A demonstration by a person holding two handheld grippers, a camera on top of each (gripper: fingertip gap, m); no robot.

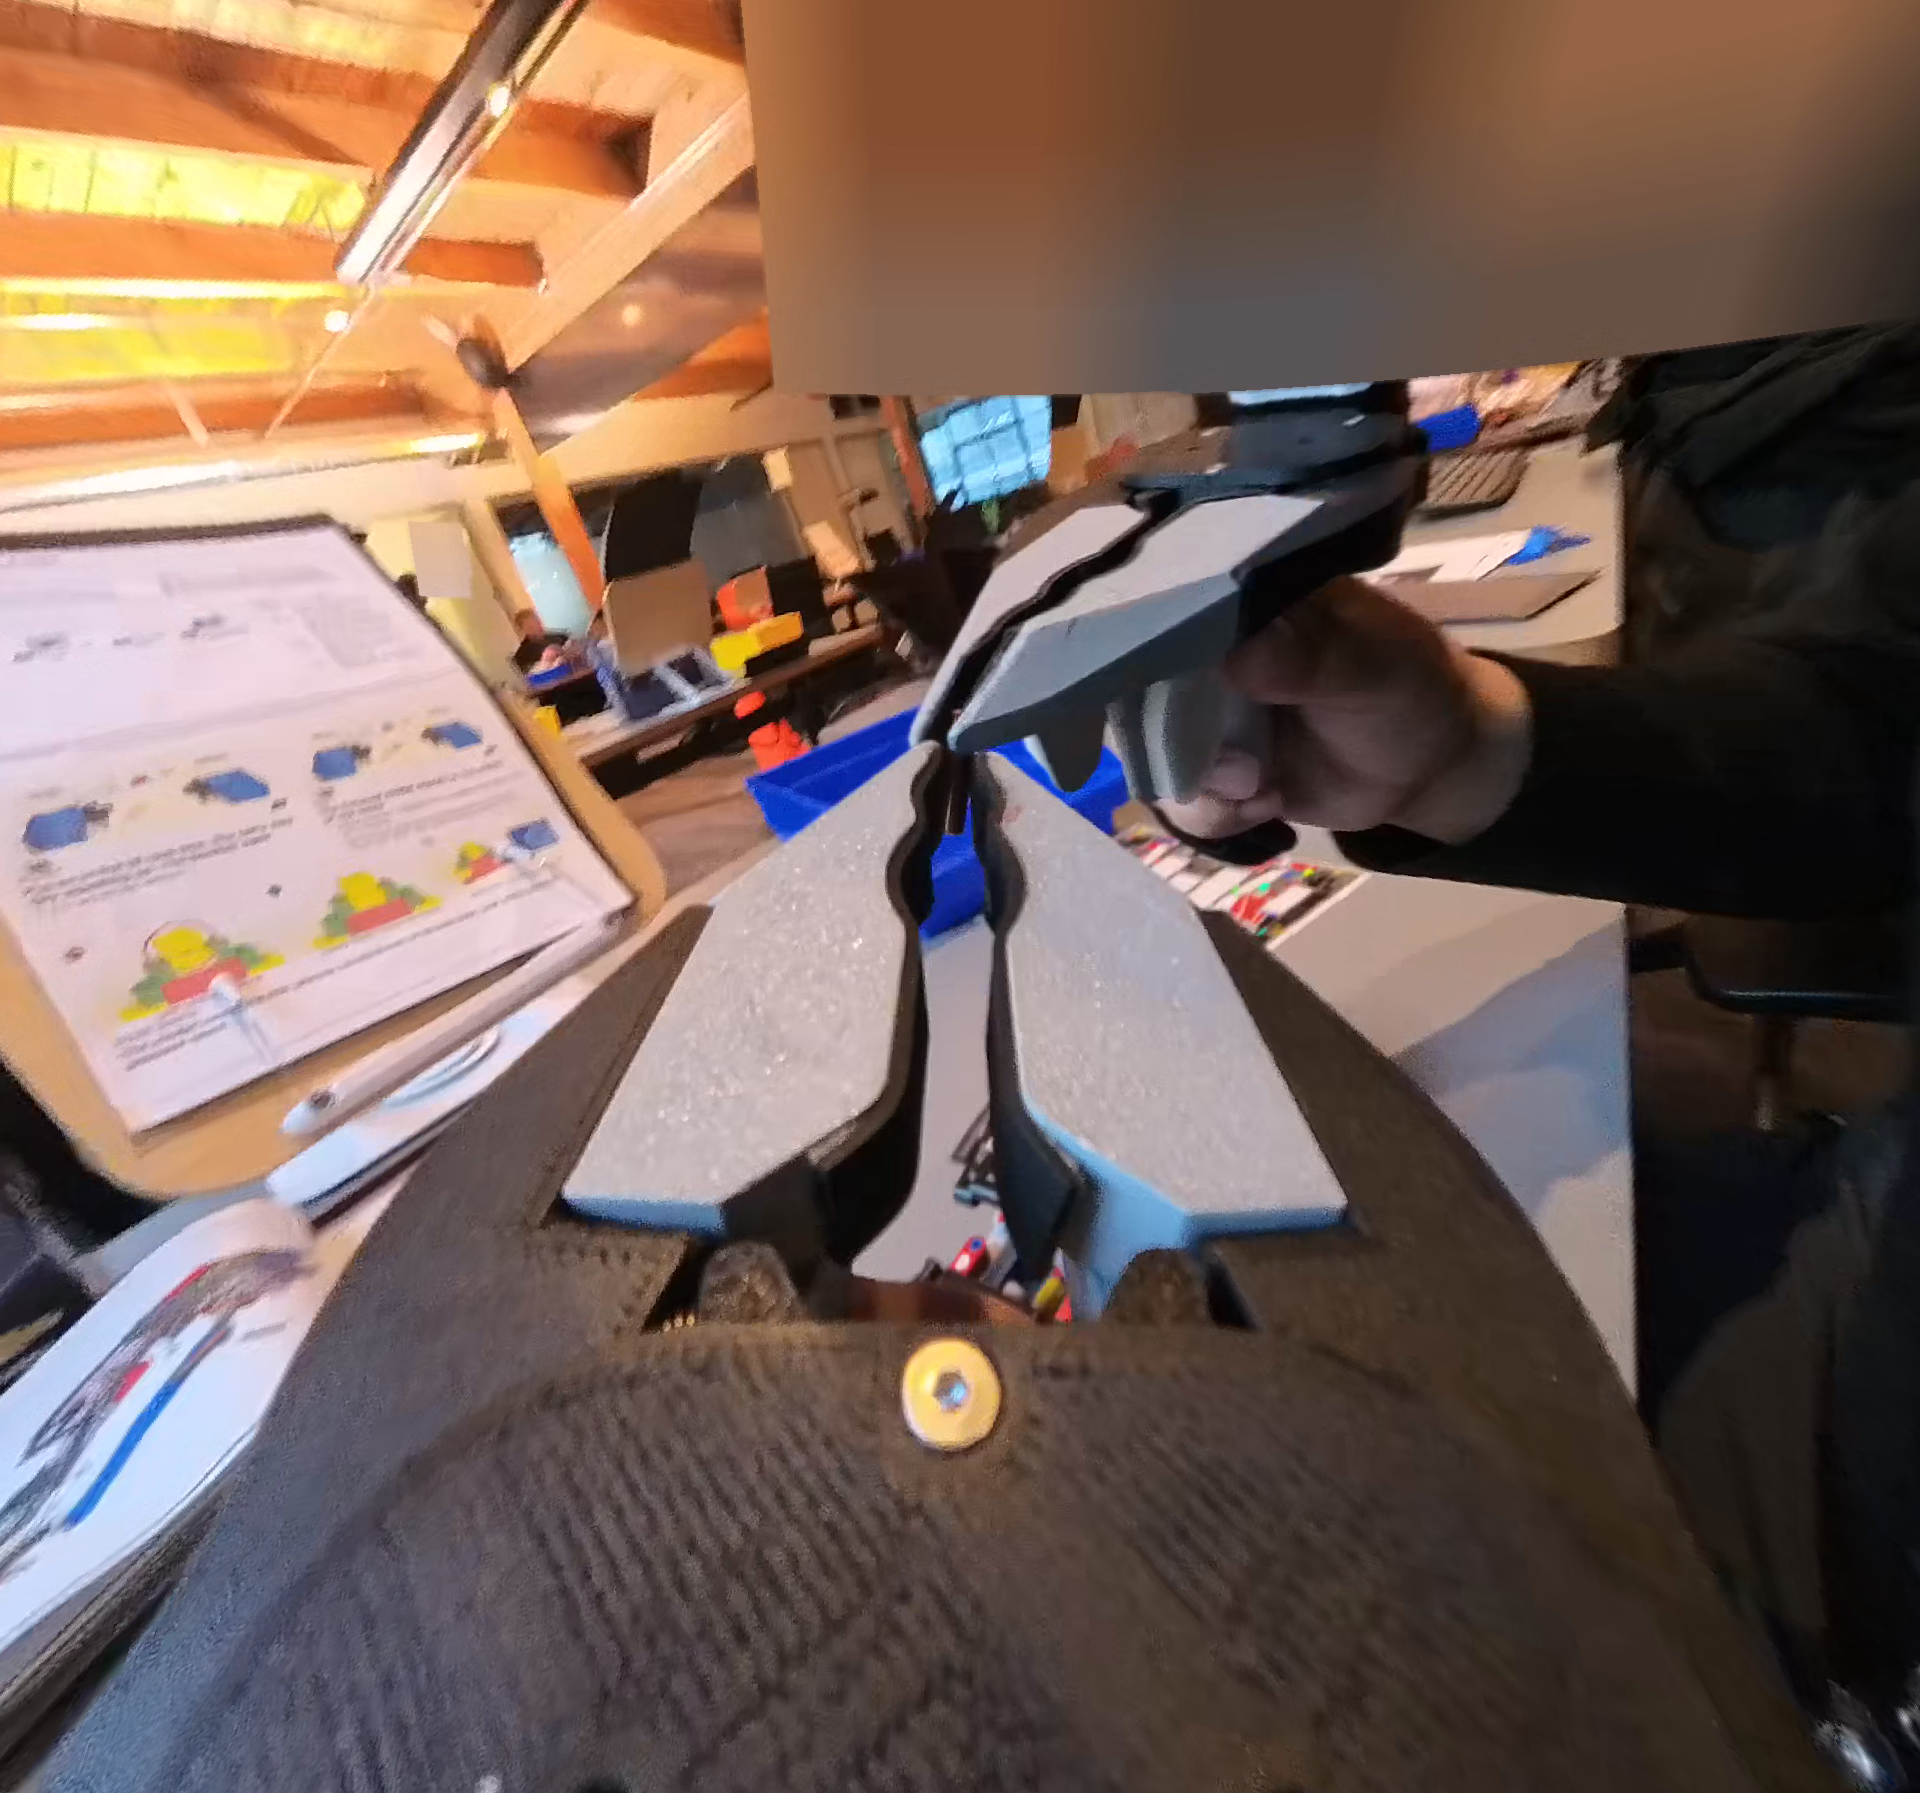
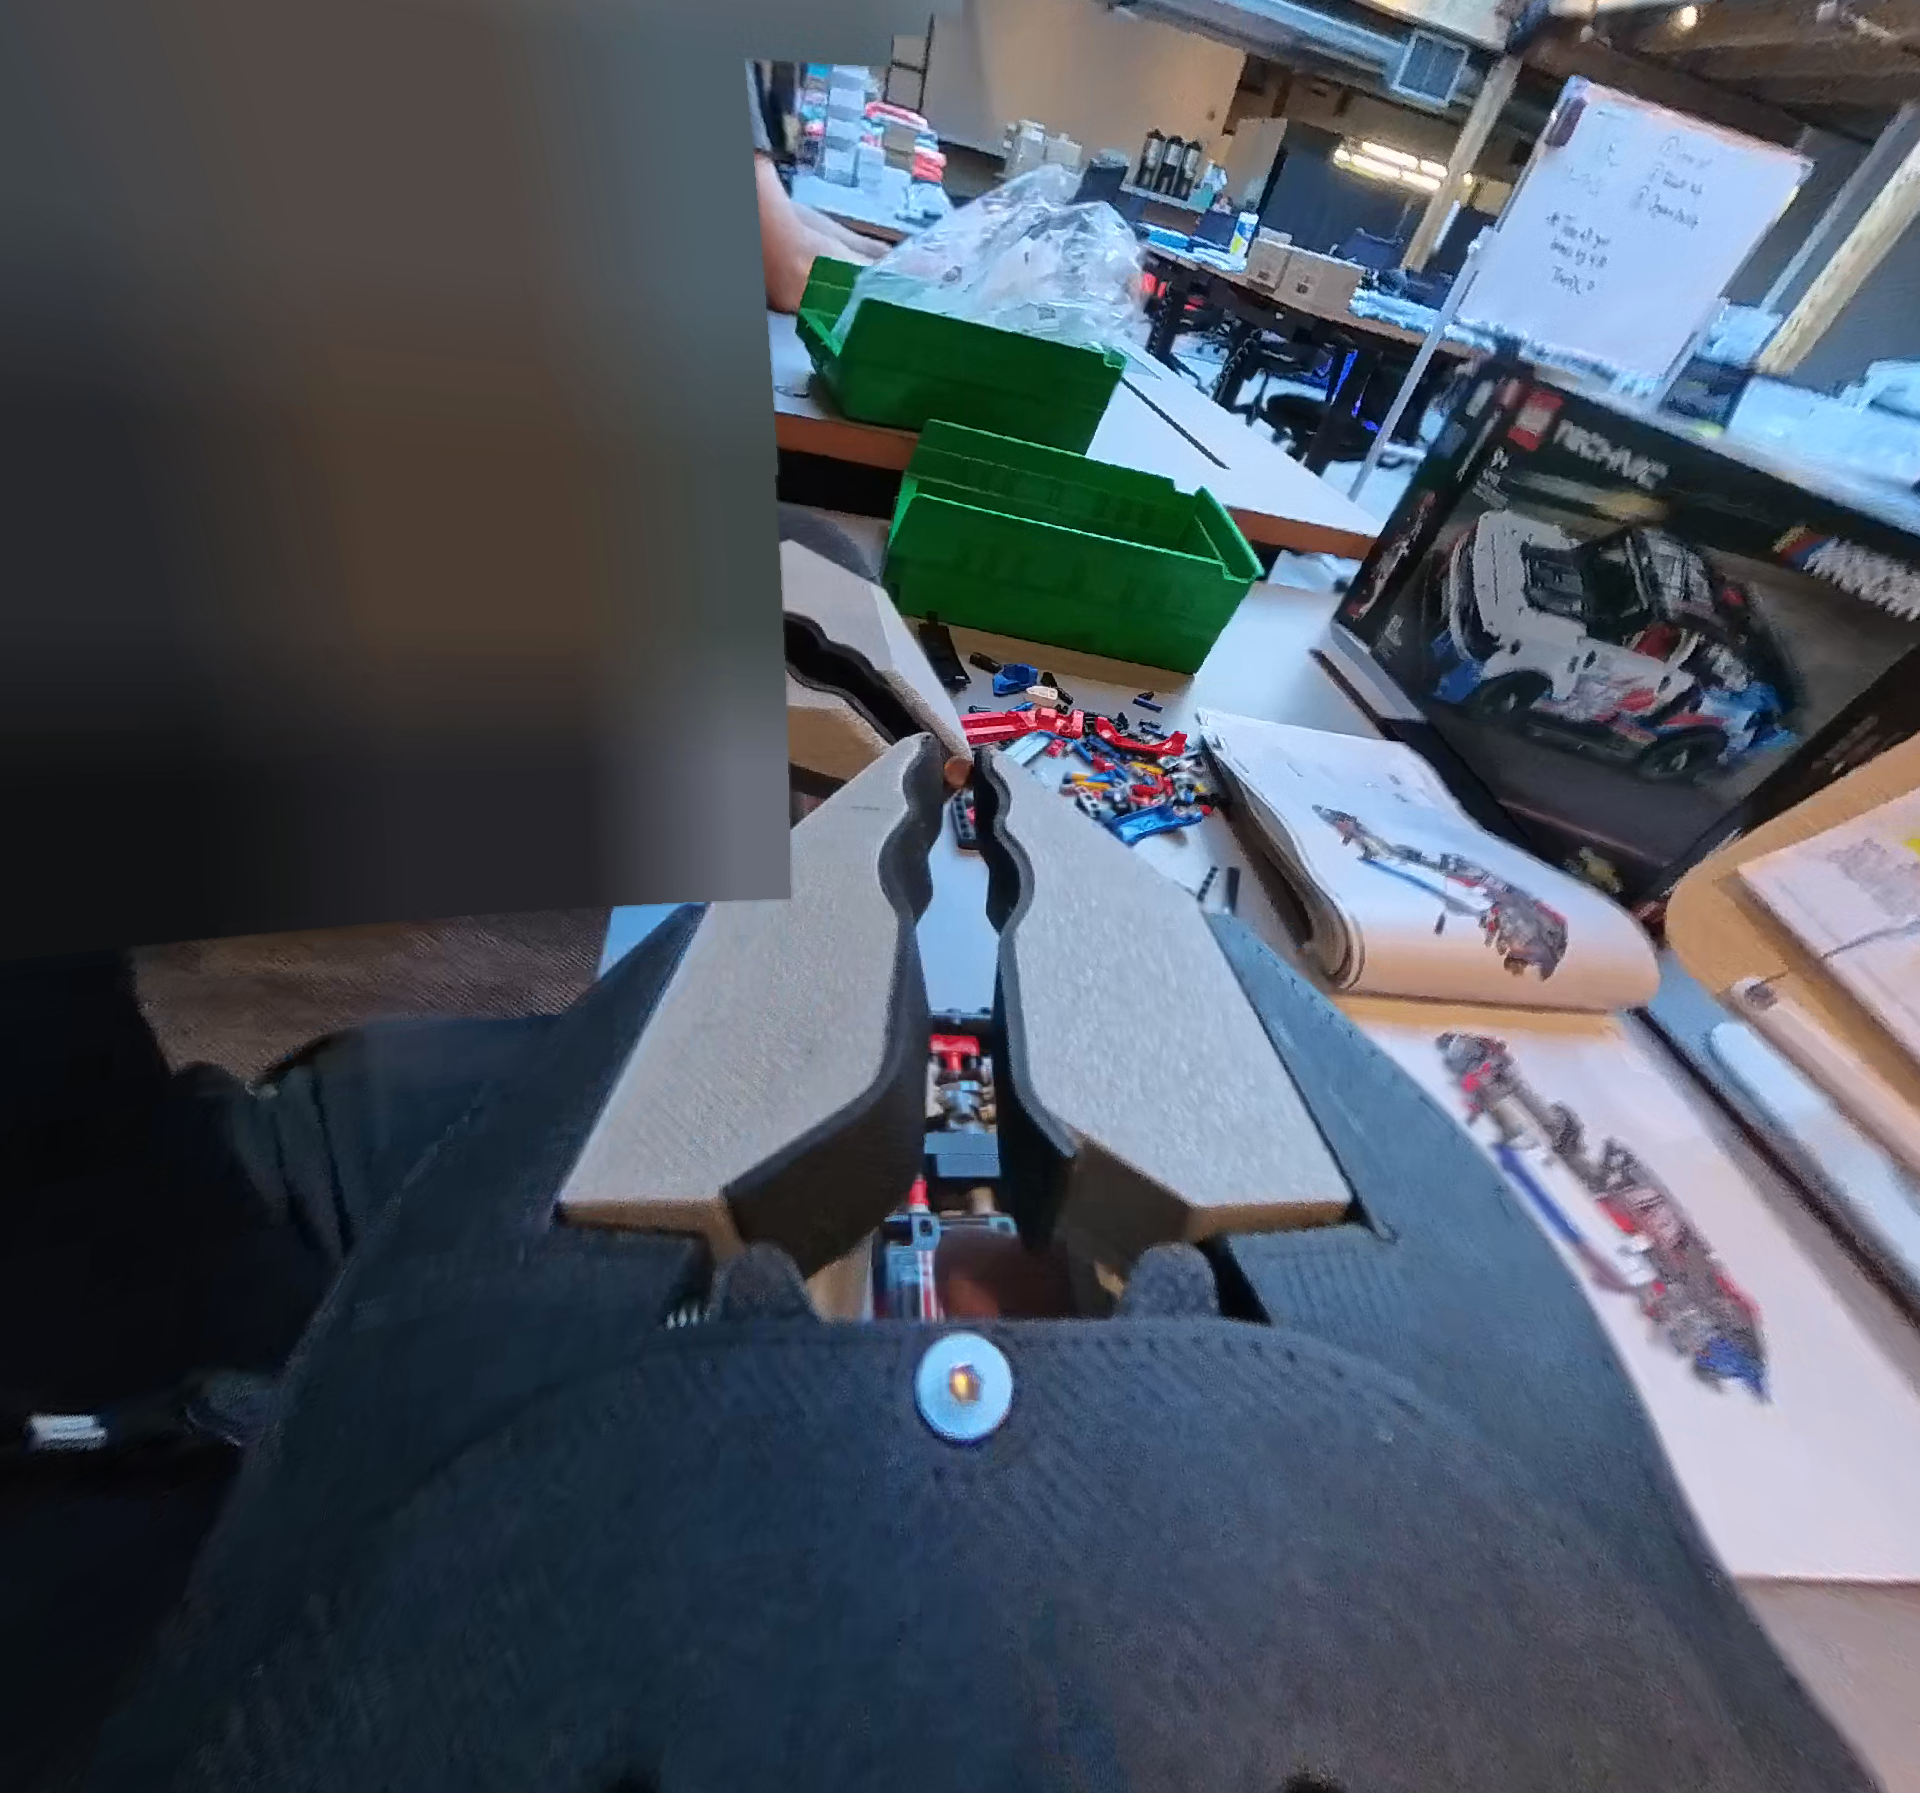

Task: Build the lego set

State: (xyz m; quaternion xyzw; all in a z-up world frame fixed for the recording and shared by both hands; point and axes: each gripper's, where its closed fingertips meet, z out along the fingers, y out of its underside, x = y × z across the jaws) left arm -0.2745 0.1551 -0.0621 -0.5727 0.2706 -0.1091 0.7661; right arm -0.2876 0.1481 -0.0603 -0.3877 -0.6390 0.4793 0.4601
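Note:
My left gripper (image 1: 951, 777) is nearly shut on a small dark lego piece (image 1: 951, 805) pinched at its fingertips, raised above the table. My right gripper (image 1: 938, 737), held by a hand (image 1: 1361, 704), comes in from the right and its shut tips meet that piece from above. In the right wrist view my right gripper (image 2: 963, 787) is closed to a narrow gap on a small black piece (image 2: 964, 816), with the left gripper's fingers (image 2: 873, 652) meeting it from the left. A partly built lego assembly (image 2: 956, 1078) shows below, between the right fingers.
A pile of loose red, blue and black lego pieces (image 2: 1122, 767) lies before two green bins (image 2: 1060, 569). A lego box (image 2: 1621, 600), an open booklet (image 2: 1423, 870) and a printed sheet (image 2: 1621, 1213) are on the right. A clipboard of instructions (image 1: 260, 787) and a blue bin (image 1: 862, 777) are behind the left gripper. My left and right fingertips are right by each other.

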